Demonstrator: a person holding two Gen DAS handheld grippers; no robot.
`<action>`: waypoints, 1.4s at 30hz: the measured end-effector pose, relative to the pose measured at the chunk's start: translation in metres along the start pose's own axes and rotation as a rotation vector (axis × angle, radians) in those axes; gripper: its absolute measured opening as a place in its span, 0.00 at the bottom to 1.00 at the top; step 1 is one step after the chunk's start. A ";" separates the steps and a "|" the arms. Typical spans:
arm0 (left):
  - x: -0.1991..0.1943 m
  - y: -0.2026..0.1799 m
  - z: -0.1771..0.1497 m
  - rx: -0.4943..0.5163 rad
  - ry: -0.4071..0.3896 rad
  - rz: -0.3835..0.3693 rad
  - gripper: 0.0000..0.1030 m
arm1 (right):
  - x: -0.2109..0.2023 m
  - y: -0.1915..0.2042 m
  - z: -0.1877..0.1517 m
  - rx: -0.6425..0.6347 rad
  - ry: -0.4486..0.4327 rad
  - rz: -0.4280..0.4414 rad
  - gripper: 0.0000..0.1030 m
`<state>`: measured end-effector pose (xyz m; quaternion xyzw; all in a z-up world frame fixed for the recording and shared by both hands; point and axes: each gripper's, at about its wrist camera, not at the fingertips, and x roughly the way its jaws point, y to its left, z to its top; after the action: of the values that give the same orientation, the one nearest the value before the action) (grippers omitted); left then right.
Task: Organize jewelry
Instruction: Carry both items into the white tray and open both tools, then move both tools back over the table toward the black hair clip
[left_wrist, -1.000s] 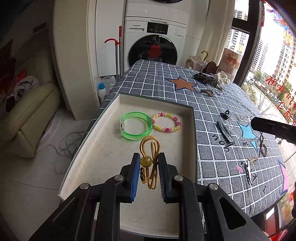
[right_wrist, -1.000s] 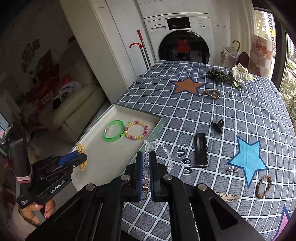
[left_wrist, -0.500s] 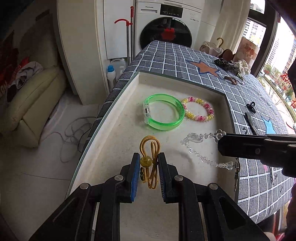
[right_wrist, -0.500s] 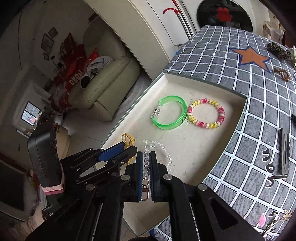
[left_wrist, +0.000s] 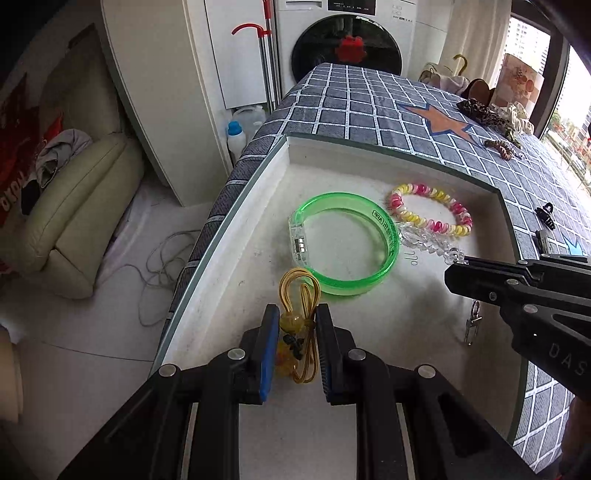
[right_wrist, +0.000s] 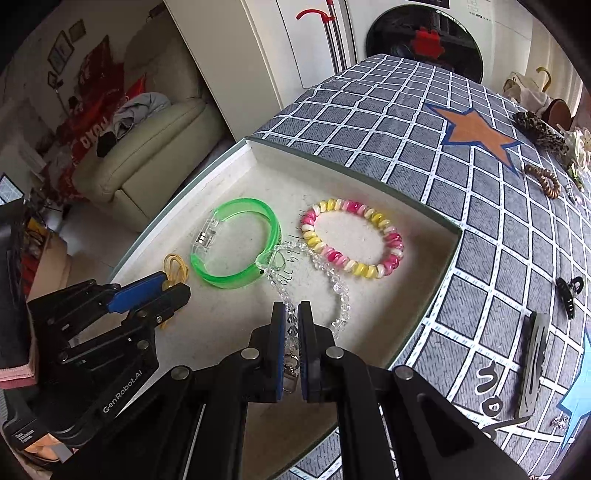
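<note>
A white tray (left_wrist: 229, 280) (right_wrist: 413, 325) lies at the near corner of the checked table. Inside it sit a green bangle (left_wrist: 343, 243) (right_wrist: 232, 240) and a pink-and-yellow beaded bracelet (left_wrist: 430, 214) (right_wrist: 352, 238). My left gripper (left_wrist: 294, 325) (right_wrist: 173, 288) is shut on a yellow cord hair tie with a bead (left_wrist: 297, 291) (right_wrist: 175, 267), low over the tray floor beside the bangle. My right gripper (right_wrist: 291, 317) (left_wrist: 452, 273) is shut on a clear crystal bead chain (right_wrist: 325, 273) (left_wrist: 428, 242); its loose end drapes on the tray by the bangle and a metal clasp (left_wrist: 472, 326) dangles below.
On the cloth right of the tray lie a long black hair clip (right_wrist: 532, 365), a small black claw clip (right_wrist: 569, 293), a brown spiral tie (right_wrist: 545, 181) and a leopard scrunchie (right_wrist: 539, 131). A washing machine (left_wrist: 347, 44) stands behind; a sofa (left_wrist: 70, 206) and floor at left.
Both grippers have come down closer over the tray, each keeping its piece. The crystal chain's loose end now rests on the tray floor between the bangle and the beaded bracelet.
</note>
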<state>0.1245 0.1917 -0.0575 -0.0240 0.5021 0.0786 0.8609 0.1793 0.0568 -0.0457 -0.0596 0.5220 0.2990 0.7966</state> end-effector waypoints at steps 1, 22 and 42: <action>0.001 -0.001 0.001 0.000 -0.005 0.004 0.27 | 0.000 -0.001 0.001 -0.005 0.000 -0.007 0.07; -0.012 0.002 -0.003 -0.025 -0.020 0.025 0.93 | -0.028 -0.007 0.005 0.026 -0.062 0.012 0.55; -0.063 -0.025 -0.016 0.003 -0.115 0.004 1.00 | -0.100 -0.056 -0.063 0.188 -0.132 -0.001 0.80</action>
<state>0.0839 0.1577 -0.0115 -0.0172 0.4521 0.0807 0.8881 0.1319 -0.0560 0.0006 0.0347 0.4940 0.2515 0.8316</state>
